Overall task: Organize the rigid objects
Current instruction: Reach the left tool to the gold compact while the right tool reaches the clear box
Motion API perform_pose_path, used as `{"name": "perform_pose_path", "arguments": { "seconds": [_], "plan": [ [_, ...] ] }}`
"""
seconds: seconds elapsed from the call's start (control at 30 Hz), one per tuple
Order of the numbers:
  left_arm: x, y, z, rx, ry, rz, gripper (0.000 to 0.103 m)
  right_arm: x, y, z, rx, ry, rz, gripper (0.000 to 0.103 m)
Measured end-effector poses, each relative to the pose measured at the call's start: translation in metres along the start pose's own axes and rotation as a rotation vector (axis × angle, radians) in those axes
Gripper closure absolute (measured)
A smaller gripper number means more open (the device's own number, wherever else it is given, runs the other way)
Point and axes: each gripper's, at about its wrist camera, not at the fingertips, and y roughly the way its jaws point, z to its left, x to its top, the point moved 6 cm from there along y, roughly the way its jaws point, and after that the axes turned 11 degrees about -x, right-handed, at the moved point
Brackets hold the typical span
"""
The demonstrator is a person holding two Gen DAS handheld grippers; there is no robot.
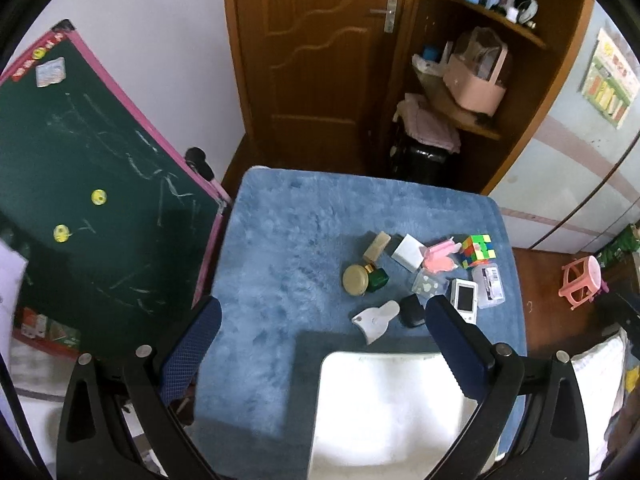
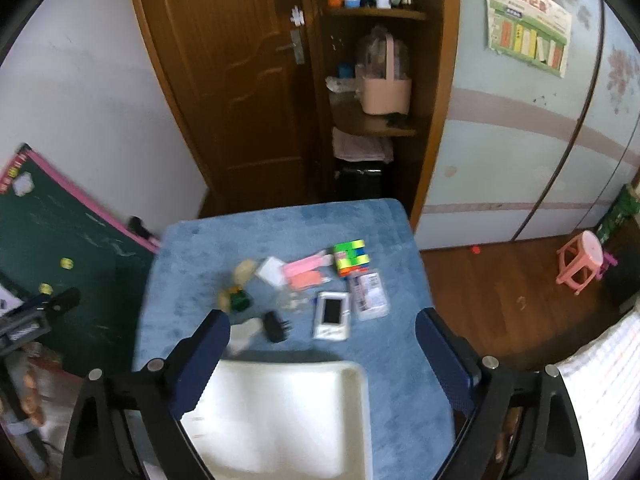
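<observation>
Several small objects lie on the blue-covered table (image 1: 280, 240): a colour cube (image 1: 478, 251), a pink item (image 1: 440, 258), a white block (image 1: 409, 253), a green bottle with gold cap (image 1: 364, 278), a white handheld device (image 1: 465, 298), a clear case (image 1: 490, 285), a black item (image 1: 412, 311) and a white scraper (image 1: 378, 320). An empty white tray (image 1: 384, 412) sits at the near edge. My left gripper (image 1: 320, 320) is open and empty above the tray. My right gripper (image 2: 320, 328) is open and empty, above the tray (image 2: 280, 412) and near the device (image 2: 333, 314) and cube (image 2: 351, 257).
A green chalkboard (image 1: 92, 200) leans left of the table. A wooden door (image 1: 312, 60) and a shelf with a pink basket (image 1: 476, 84) stand behind. A pink stool (image 2: 580, 266) stands on the wood floor at the right.
</observation>
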Motion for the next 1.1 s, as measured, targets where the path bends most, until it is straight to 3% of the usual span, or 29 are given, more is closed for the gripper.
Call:
{"name": "perform_pose_path", "arguments": {
  "seconds": [0.17,0.33,0.63,0.8,1.1],
  "plan": [
    [0.004,0.058,-0.007,0.045,0.014,0.059,0.001,0.009,0.081,-0.015,-0.018,-0.014,0.115,0.022],
    [0.000,0.128,-0.010,0.011,-0.017,0.183,0.001,0.005,0.161,-0.019,-0.011,-0.022,0.226,0.022],
    [-0.014,0.227,-0.004,0.055,-0.092,0.320,0.002,-0.007,0.275,-0.015,0.001,0.003,0.374,0.022],
    [-0.020,0.260,0.011,0.050,-0.206,0.376,0.018,-0.013,0.308,-0.011,0.004,-0.001,0.425,0.022],
    [-0.021,0.276,0.014,0.036,-0.265,0.395,0.018,-0.014,0.333,-0.001,0.026,-0.027,0.454,0.022]
  ]
}}
